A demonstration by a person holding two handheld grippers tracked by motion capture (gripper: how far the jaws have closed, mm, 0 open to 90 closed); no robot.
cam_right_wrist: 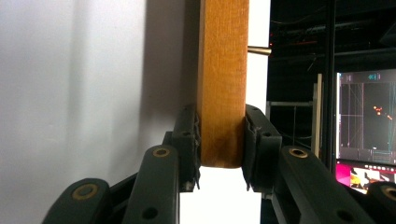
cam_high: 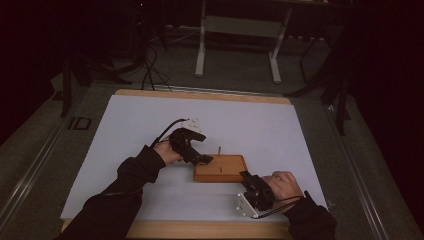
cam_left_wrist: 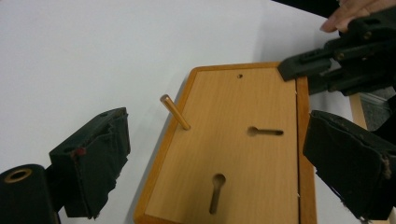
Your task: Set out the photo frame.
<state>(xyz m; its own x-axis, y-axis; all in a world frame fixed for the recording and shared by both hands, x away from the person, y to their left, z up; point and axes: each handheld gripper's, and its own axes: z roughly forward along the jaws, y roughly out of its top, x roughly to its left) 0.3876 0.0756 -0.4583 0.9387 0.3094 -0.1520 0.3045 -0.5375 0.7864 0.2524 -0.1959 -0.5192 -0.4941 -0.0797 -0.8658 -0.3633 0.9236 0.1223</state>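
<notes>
The high view looks down on the whole table [cam_high: 125, 130] from afar, while both gripper views face, close up, the shared wooden board [cam_high: 220, 169].

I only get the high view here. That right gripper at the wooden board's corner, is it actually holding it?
Observer: Yes. The right gripper has its jaws clamped on the edge of the wooden board, one pad on each face.
Operator: And the left one?
Observer: The left gripper stands open over the board, with nothing between its jaws.
Operator: Is the board's face plain?
Observer: No. It has two keyhole slots and a small hole near the far edge; the brass peg stands tilted at its rim.
</notes>
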